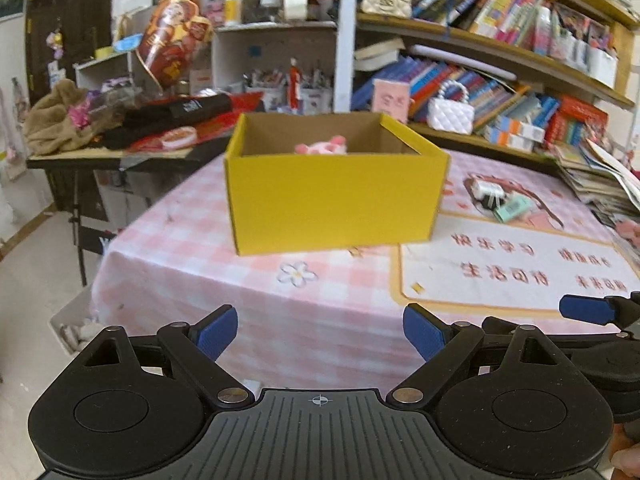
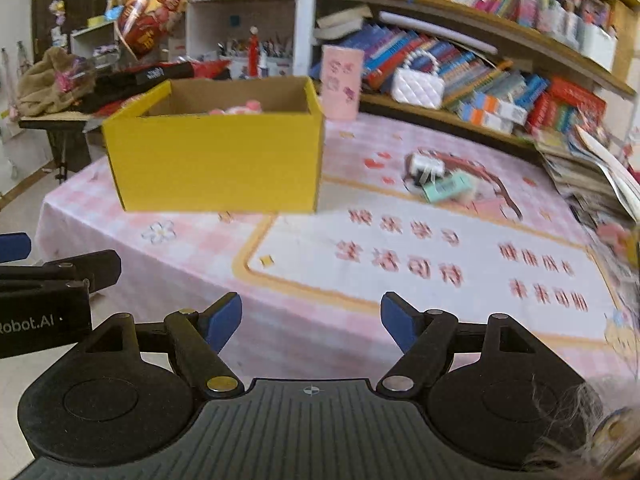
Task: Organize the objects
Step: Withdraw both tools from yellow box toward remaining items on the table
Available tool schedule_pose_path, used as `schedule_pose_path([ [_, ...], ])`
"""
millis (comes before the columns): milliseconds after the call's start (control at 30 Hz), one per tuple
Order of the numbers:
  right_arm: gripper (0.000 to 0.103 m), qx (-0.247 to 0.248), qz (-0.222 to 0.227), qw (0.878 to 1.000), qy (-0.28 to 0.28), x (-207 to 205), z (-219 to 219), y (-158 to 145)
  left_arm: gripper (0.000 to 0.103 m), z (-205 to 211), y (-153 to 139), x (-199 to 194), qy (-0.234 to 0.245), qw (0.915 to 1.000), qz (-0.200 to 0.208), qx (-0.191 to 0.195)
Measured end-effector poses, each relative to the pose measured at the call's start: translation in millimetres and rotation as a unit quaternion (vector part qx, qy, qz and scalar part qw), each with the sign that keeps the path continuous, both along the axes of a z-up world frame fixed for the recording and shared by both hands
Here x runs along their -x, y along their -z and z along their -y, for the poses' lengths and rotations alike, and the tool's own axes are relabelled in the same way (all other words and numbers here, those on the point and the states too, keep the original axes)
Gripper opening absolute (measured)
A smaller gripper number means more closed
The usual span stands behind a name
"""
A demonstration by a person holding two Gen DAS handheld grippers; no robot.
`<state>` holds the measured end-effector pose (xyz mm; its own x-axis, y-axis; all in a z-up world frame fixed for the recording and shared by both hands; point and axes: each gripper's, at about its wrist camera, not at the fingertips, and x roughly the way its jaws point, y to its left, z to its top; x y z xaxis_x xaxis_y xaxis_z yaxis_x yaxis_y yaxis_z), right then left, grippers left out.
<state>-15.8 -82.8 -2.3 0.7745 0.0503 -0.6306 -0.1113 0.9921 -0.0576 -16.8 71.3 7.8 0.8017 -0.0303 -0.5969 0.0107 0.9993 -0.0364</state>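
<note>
Yellow box (image 1: 336, 196) mid-table, pink toy (image 1: 322, 147) inside. Mint item (image 2: 447, 186) right of box, unpicked. Left gripper (image 1: 320, 334), right gripper (image 2: 311, 322) jaws spread, empty. Risk: clutter beside mint item spoils grasp.

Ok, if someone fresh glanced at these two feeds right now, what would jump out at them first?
The open yellow box stands out, sitting on the pink checked tablecloth with a pink plush toy peeking over its rim. To its right, a mint green item and a small white one lie together on the printed mat. Both grippers, left and right, are open and empty, short of the table edge.
</note>
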Motion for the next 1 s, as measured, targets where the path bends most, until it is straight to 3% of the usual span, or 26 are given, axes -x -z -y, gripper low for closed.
schedule_pose_path([
  [500,0.079,-0.001,-0.026,0.992,0.126,17.9,56.2,5.7,0.092,47.3,10.1,-12.5,0.103,0.9942,-0.027,0.015],
  [1000,0.08,0.004,-0.031,0.982,0.186,11.1,115.6,6.3,0.092,114.4,9.8,-40.9,0.167,0.9854,-0.031,0.016],
])
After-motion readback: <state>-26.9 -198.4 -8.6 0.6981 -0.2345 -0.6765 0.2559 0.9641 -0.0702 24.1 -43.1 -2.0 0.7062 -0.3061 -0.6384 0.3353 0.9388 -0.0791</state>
